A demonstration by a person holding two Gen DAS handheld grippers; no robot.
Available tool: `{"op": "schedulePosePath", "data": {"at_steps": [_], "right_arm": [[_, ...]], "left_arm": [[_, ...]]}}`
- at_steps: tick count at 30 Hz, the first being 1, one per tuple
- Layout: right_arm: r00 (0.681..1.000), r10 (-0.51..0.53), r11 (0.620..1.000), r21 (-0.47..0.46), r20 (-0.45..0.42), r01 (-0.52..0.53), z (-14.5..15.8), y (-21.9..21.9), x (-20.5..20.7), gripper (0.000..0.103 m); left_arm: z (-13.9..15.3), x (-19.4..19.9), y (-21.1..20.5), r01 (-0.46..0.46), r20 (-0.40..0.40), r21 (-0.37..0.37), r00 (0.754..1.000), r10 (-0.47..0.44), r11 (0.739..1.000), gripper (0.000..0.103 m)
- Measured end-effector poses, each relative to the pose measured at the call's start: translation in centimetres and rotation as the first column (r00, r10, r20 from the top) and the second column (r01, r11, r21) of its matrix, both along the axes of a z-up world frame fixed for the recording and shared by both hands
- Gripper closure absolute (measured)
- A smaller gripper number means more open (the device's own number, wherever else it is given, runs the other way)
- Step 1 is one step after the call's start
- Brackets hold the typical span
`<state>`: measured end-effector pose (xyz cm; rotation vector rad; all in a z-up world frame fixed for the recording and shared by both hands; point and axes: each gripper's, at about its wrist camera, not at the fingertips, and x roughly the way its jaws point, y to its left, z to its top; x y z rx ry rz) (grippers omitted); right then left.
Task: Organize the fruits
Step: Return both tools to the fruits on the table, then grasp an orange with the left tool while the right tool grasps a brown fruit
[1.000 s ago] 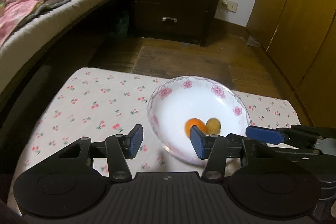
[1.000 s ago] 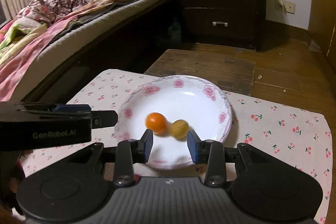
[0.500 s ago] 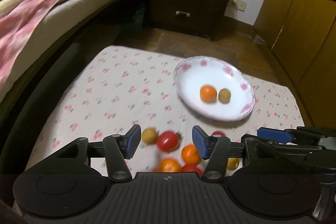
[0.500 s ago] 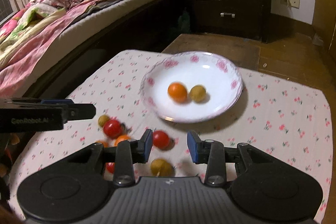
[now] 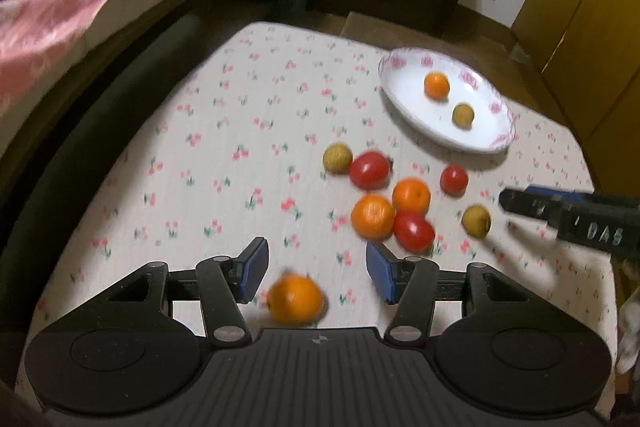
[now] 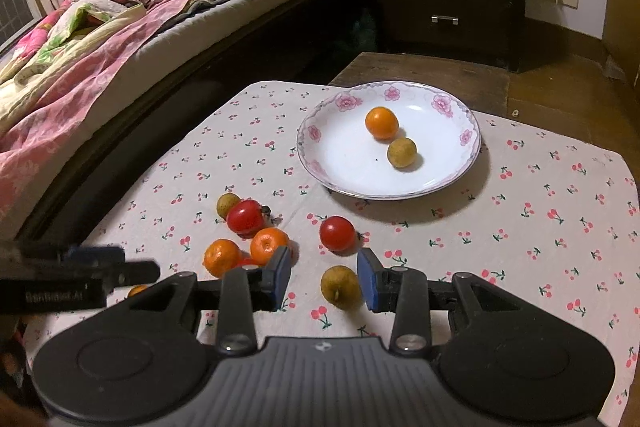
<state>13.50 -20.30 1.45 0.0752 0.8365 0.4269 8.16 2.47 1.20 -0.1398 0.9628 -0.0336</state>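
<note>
Fruits: orange [image 6: 382,123], yellow-brown fruit [image 6: 402,152] in plate [image 6: 344,169]. Left claw [image 5: 316,269], right claw [image 6: 324,277] released, empty.

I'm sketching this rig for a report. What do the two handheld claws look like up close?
Both match. The left claw and right claw have matte black bodies with a ribbed central deck, round discs on either side, and black linkage arms with silver pivot screws. Their fingers end in flat blue pads. The side of the left one carries white lettering, too blurred to read. No cables or sleeves show.
</note>
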Motion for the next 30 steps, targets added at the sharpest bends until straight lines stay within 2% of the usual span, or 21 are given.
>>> {"op": "schedulePosePath", "data": {"at_steps": [10, 12, 17, 24, 30], "right_arm": [[0.999, -0.031, 1.0, 0.003, -0.018, 0.031, -0.4, -1.3, 0.1, 0.059], [0.999, -0.036, 0.999, 0.004, -0.024, 0.036, -0.6, -1.5, 0.2, 0.059], [0.998, -0.048, 0.999, -0.004, -0.042, 0.048, -1.2, -1.8, 0.7, 0.056], [0.995, -0.069, 0.997, -0.027, -0.074, 0.068, -2.6, -2.2, 1.5, 0.056], [0.996, -0.01, 0.999, -0.033, -0.085, 0.007, -3.4, -0.5, 1.5, 0.055]], "left_arm": [[-2.4, -0.7, -0.5, 0.009, -0.047, 0.055, 0.999, -0.007, 0.998, 0.043], [-2.7, -0.7, -0.5, 0.009, -0.054, 0.062, 0.999, -0.005, 0.998, 0.052], [-3.2, -0.8, -0.7, 0.019, -0.064, 0.071, 0.998, -0.014, 0.997, 0.06], [-3.0, -0.8, -1.4, 0.049, -0.05, 0.074, 0.998, -0.045, 0.996, 0.061], [-2.8, -0.8, -1.9, 0.07, -0.046, 0.053, 0.997, -0.068, 0.996, 0.061]]}}
